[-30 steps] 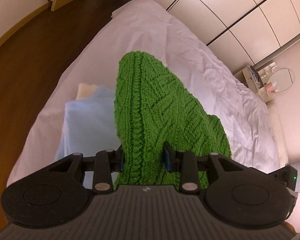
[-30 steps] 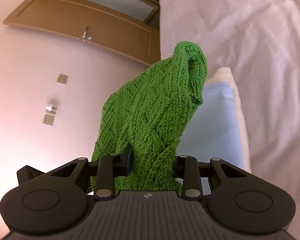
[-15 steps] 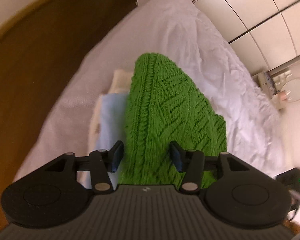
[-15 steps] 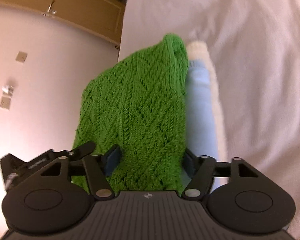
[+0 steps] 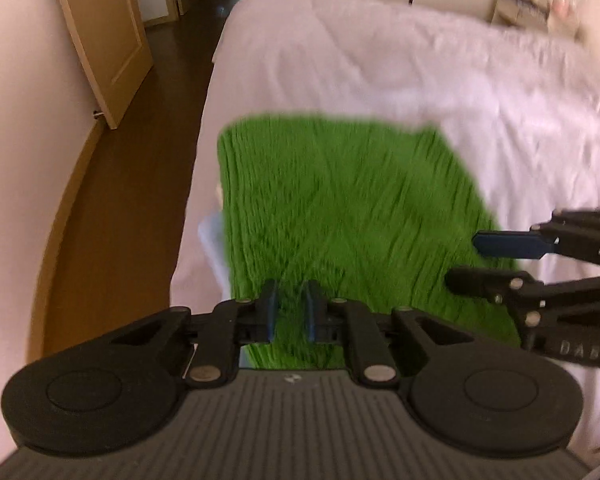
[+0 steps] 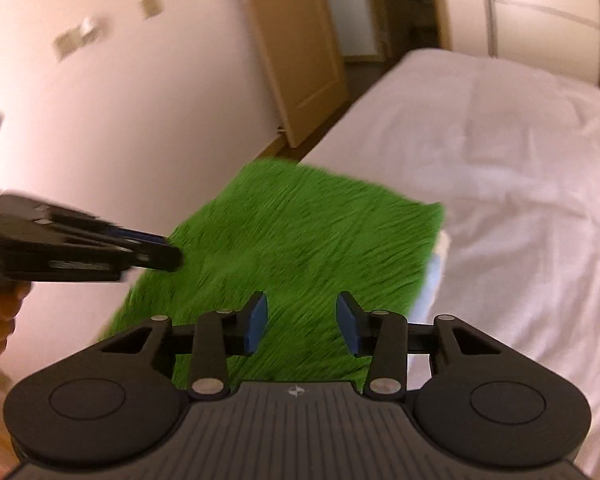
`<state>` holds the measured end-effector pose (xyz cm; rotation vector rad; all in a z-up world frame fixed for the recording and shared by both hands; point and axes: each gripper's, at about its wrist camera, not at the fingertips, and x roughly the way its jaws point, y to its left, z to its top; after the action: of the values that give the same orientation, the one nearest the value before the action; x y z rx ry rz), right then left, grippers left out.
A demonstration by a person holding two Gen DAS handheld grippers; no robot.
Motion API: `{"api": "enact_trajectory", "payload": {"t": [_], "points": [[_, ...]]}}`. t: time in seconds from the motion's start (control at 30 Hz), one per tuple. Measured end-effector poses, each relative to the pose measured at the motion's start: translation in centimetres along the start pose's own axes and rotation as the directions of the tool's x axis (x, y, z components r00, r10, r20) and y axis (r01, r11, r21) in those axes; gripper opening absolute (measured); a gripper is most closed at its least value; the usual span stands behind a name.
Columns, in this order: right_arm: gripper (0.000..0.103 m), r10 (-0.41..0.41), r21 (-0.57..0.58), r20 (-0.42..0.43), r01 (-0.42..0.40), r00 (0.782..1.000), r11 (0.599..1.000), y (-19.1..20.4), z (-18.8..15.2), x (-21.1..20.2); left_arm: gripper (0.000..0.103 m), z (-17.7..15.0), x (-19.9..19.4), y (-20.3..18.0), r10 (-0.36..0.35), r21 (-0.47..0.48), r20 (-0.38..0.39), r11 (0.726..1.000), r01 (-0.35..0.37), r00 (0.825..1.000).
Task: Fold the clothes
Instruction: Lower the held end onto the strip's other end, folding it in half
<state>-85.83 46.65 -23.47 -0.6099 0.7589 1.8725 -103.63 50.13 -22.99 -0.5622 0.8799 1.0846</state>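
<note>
Green knitted garment [image 5: 340, 216] spread flat near left edge of white bed [image 5: 400, 64], over pale blue folded item [image 5: 210, 236]. Left gripper [image 5: 291, 312] at garment's near edge, fingers narrowly parted, grip on knit unclear through blur. Right gripper [image 6: 302, 322] spread wide above garment, clasping nothing. Wooden door [image 5: 104, 40] far left.

A bed [image 5: 380, 64] covered in a wrinkled white sheet fills most of both views. Beside it runs a strip of dark brown wooden floor [image 5: 112, 184] with a light wooden skirting board along a plain pale wall [image 6: 112, 92]. A light wooden door [image 5: 108, 36] stands open onto a dim passage. Pale wardrobe panels [image 6: 540, 12] rise beyond the far end of the bed. 2 small wall plates [image 6: 76, 36] are blurred. Lighting is warm.
</note>
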Motion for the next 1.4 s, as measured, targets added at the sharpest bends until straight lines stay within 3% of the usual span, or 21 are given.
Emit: {"api": "enact_trajectory", "payload": {"t": [0.13, 0.2, 0.33, 0.5, 0.6, 0.73, 0.87, 1.0, 1.1, 1.27, 1.4], "points": [[0.044, -0.024, -0.185, -0.032, 0.017, 0.999, 0.983, 3.0, -3.8, 0.1, 0.011, -3.9, 1.1, 0.8, 0.029, -0.035, -0.027, 0.999, -0.030, 0.999], [0.044, -0.011, -0.214, -0.047, 0.001, 0.999, 0.977, 3.3, -4.9, 0.7, 0.002, -5.3, 1.7, 0.8, 0.065, -0.020, -0.037, 0.998, -0.066, 0.997], [0.045, -0.018, -0.316, -0.034, 0.006, 0.999, 0.949, 4.3, -5.7, 1.4, 0.000, -5.1, 1.2, 0.5, 0.078, -0.024, -0.017, 0.997, -0.079, 0.997], [0.045, -0.021, -0.275, -0.045, 0.008, 0.999, 0.961, 3.9, -4.8, 0.1, 0.000, -4.1, -0.9, 0.9, 0.052, -0.087, 0.022, 0.995, -0.050, 0.998], [0.045, -0.001, -0.217, -0.028, -0.005, 1.000, 0.976, 3.1, -4.1, -2.1, 0.001, -3.6, -4.1, 0.9, 0.018, -0.123, 0.076, 0.992, -0.009, 0.997], [0.045, 0.021, -0.177, -0.001, -0.021, 1.000, 0.984, 2.8, -4.3, -4.3, 0.006, -4.0, -6.7, -0.5, -0.044, -0.090, 0.110, 0.994, 0.054, 0.993], [0.045, 0.028, -0.200, -0.031, -0.033, 0.999, 0.979, 4.1, -5.1, -4.5, 0.009, -6.7, -4.4, -1.7, -0.023, -0.031, 0.036, 0.999, 0.024, 0.999], [0.046, 0.020, -0.266, -0.073, -0.038, 0.997, 0.963, 5.1, -7.0, -3.3, 0.010, -8.5, -2.8, -1.4, -0.016, -0.072, 0.023, 0.997, 0.018, 1.000], [0.046, -0.024, -0.404, -0.041, 0.005, 0.999, 0.915, 6.7, -8.9, -2.9, 0.013, -9.2, -2.4, -1.0, -0.025, -0.095, 0.029, 0.995, 0.028, 0.999], [0.046, -0.041, -0.491, -0.026, 0.023, 0.999, 0.871, 7.4, -9.6, -2.1, 0.013, -8.8, -2.6, -1.0, -0.013, -0.096, 0.025, 0.995, 0.016, 1.000], [0.046, -0.001, -0.388, -0.066, -0.024, 0.998, 0.921, 6.1, -7.3, -2.8, 0.014, -7.7, -3.8, -0.8, -0.013, -0.100, 0.025, 0.995, 0.015, 1.000]]}}
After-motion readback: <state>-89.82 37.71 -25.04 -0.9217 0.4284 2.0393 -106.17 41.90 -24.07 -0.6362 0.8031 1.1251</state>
